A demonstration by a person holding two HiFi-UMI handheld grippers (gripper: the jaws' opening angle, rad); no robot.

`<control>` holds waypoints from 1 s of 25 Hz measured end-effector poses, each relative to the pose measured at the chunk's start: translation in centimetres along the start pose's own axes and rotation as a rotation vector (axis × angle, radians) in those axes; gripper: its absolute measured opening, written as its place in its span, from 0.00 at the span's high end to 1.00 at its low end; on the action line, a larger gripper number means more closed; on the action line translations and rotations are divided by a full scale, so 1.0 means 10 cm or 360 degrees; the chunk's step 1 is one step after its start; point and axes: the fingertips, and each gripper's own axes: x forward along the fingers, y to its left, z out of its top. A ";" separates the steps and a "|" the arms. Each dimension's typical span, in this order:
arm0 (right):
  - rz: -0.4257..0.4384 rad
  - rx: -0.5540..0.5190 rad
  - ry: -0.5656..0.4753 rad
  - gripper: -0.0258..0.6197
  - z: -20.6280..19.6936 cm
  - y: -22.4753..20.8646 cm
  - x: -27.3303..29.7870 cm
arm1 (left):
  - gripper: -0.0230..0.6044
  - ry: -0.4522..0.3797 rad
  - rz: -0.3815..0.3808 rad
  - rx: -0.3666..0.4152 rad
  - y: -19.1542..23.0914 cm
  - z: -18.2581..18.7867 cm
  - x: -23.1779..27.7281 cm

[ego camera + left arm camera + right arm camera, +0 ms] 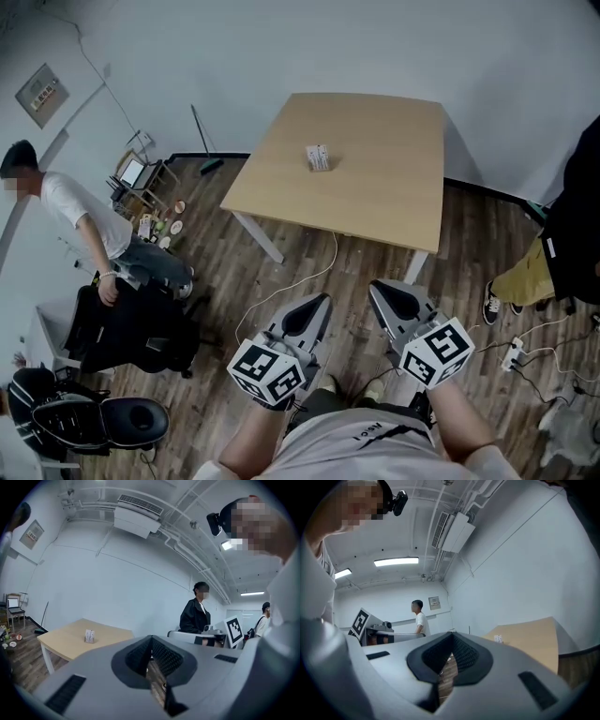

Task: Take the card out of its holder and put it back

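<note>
A small card holder with a white card [318, 157] stands upright near the middle of the light wooden table [375, 197]. It shows small and far off as the card holder [89, 635] in the left gripper view and the card holder [498, 639] in the right gripper view. My left gripper [322, 302] and right gripper [378, 287] hang side by side over the wooden floor, close to my body and short of the table's near edge. In their own views the left gripper [151, 640] and right gripper [452, 637] have their jaws closed tip to tip, with nothing held.
A person in a white shirt [84, 225] bends over at the left beside a black chair [131, 328]. Another person in black [572, 216] stands at the right. Cables and a power strip [514, 354] lie on the floor. A laptop stand [131, 173] sits by the wall.
</note>
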 end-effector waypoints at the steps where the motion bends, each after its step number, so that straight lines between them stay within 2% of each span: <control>1: 0.0005 0.0000 0.0000 0.94 0.00 0.00 0.01 | 0.94 0.0001 0.0009 0.0002 0.01 -0.01 0.00; 6: 0.0009 -0.0002 0.0032 0.94 -0.06 -0.06 0.15 | 0.94 -0.0001 0.0038 -0.0015 0.19 -0.02 0.04; 11: -0.0032 -0.0031 0.0053 0.94 -0.09 -0.13 0.44 | 0.94 -0.0008 0.0033 -0.0017 0.55 0.02 0.12; 25: -0.0218 -0.0124 0.0044 0.94 0.02 -0.42 1.95 | 0.94 0.0021 -0.0163 0.0098 1.95 0.48 0.67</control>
